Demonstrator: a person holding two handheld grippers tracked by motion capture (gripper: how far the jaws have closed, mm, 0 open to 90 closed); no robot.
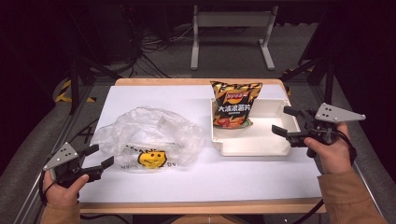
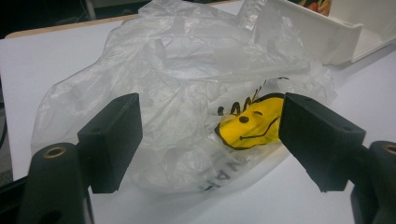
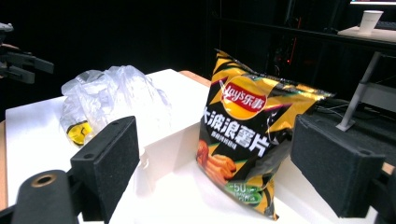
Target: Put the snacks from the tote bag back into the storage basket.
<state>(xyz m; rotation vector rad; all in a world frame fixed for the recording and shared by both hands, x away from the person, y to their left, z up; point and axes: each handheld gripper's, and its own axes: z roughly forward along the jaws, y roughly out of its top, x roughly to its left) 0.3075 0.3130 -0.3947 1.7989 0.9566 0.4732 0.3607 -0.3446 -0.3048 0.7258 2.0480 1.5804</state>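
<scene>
A crumpled clear plastic bag (image 1: 148, 136) (image 2: 187, 93) (image 3: 109, 95) with a yellow smiley print lies on the white table left of centre. A black and yellow bag of chips (image 1: 233, 105) (image 3: 247, 135) stands upright in a shallow white tray (image 1: 257, 144) (image 2: 327, 37). My left gripper (image 1: 100, 156) (image 2: 210, 140) is open just short of the plastic bag's near left side, nothing between its pads. My right gripper (image 1: 286, 121) (image 3: 215, 172) is open over the tray's right part, pointing at the chips, apart from them.
The white sheet covers a wooden table (image 1: 196, 205). Behind the table stand a metal frame (image 1: 231, 32) and cables on the floor. Bare white surface lies in front of the bag and tray.
</scene>
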